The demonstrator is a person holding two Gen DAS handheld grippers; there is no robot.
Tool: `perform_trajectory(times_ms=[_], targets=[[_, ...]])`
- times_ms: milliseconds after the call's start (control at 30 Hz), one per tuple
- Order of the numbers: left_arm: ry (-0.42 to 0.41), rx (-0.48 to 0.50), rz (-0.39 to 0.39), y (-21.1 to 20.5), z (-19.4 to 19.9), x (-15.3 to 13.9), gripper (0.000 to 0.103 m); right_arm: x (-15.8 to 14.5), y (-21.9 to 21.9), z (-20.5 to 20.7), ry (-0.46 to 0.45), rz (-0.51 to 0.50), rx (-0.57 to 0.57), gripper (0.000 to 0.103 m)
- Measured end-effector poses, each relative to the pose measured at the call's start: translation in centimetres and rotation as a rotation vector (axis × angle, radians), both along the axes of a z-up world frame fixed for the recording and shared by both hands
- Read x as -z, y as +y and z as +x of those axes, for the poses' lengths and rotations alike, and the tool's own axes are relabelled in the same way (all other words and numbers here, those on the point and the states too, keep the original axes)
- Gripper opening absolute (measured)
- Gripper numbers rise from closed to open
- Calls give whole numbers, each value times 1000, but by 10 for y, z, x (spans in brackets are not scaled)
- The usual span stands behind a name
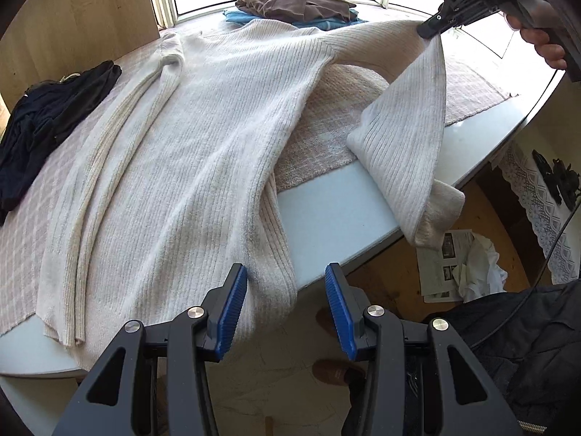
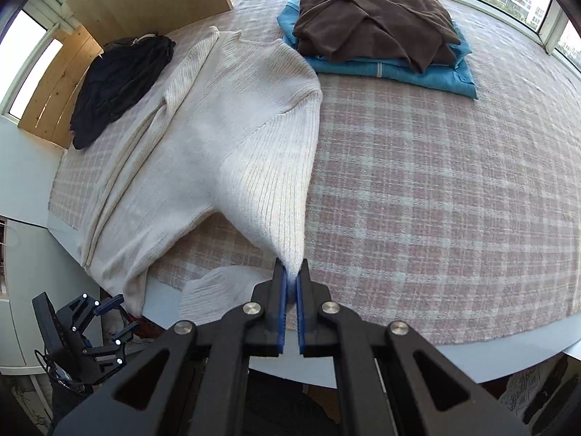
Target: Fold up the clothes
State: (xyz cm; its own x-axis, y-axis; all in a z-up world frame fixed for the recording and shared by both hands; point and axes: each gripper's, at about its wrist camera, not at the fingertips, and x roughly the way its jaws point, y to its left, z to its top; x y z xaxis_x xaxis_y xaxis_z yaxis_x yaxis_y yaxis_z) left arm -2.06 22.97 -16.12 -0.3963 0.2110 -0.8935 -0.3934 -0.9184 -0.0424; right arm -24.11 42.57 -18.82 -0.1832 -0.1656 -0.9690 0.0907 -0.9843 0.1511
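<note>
A cream ribbed sweater [image 1: 203,138] lies flat on the plaid cloth [image 2: 435,200], its left sleeve folded along the body. My right gripper [image 2: 292,272] is shut on the right sleeve [image 2: 276,196] and holds it up off the table. In the left wrist view this gripper [image 1: 428,29] pinches the sleeve [image 1: 406,116] at its peak, and the cuff [image 1: 439,214] droops over the table edge. My left gripper [image 1: 285,272] hovers open above the sweater's hem corner at the front edge, pads clear of the fabric. It also shows at the lower left of the right wrist view [image 2: 98,327].
A brown garment [image 2: 370,18] folded on a blue one [image 2: 399,69] sits at the back by the window. A crumpled black garment [image 2: 116,80] lies at the left beside a wooden panel [image 1: 72,14]. The grey table edge [image 1: 326,214] runs in front; newspaper [image 1: 446,265] and a slipper [image 1: 337,372] lie on the floor.
</note>
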Motion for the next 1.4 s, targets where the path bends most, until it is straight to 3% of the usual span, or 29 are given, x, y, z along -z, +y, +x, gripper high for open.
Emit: perform_trajectory(times_ms=[167, 200, 300, 367, 467, 700, 933, 1167, 1200, 1267, 1333, 1400], targets=[[-7, -77, 12, -26, 25, 0, 42, 20, 8, -16, -37, 166, -3, 9], [-20, -88, 14, -28, 29, 4, 42, 9, 6, -11, -5, 181, -29, 10], [-43, -118, 32, -25, 33, 10, 42, -21, -10, 1, 83, 239, -103, 25], [-32, -128, 53, -16, 31, 9, 42, -34, -29, 4, 108, 207, -172, 30], [-30, -135, 86, -3, 18, 7, 42, -43, -44, 9, 131, 279, -226, 32], [-87, -106, 19, 13, -17, 7, 42, -9, -84, -6, -42, -32, -256, 32], [-174, -94, -57, 16, -34, 14, 42, 58, -100, -35, -196, -129, -169, 32], [-215, -102, -29, 6, -42, 18, 42, 74, -99, -40, -198, -119, -149, 32], [-216, -97, -31, 6, -43, 18, 40, 73, -100, -39, -189, -129, -153, 32], [-204, -82, -75, 6, -49, 19, 27, 70, -102, -39, -169, -165, -156, 31], [-197, -67, -103, 4, -49, 18, 13, 67, -104, -39, -151, -196, -170, 7], [-202, -71, -78, -1, -49, 17, 10, 62, -100, -40, -143, -237, -154, 6]])
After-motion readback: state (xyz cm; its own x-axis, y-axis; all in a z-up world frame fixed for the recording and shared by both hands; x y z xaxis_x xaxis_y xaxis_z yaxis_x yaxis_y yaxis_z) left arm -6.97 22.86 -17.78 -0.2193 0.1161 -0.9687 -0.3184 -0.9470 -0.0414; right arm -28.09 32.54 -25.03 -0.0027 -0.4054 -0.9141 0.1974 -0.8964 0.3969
